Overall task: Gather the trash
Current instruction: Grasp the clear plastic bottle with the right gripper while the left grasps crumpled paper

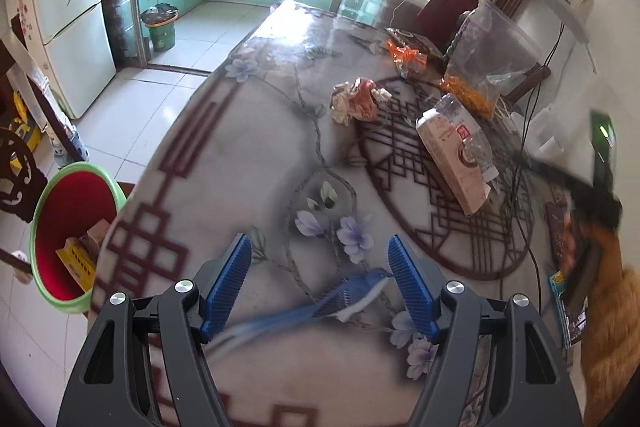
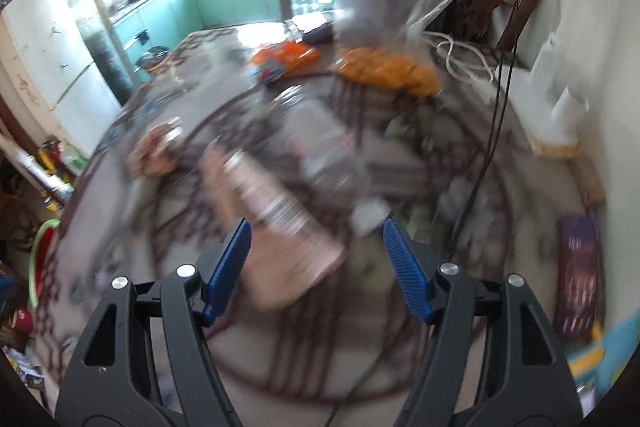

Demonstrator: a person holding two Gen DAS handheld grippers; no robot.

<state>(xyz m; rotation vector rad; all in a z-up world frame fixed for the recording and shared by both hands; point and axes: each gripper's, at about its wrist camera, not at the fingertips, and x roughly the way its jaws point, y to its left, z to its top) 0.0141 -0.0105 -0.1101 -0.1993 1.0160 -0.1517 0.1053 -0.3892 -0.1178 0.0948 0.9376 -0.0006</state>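
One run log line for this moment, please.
left gripper: open, empty | right gripper: open, empty | beige carton: on table | green-rimmed red bin: beside table

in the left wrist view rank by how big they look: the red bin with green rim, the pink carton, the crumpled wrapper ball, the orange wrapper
1. red bin with green rim, partly hidden by the table edge
2. pink carton
3. crumpled wrapper ball
4. orange wrapper, which lies farthest from the camera, so its true size against the ball is unsure

I see carton [image 1: 452, 159] on table [image 1: 240, 155] at 1 o'clock, wrapper [image 1: 356, 99] behind it, bin [image 1: 68, 227] on floor at 9.
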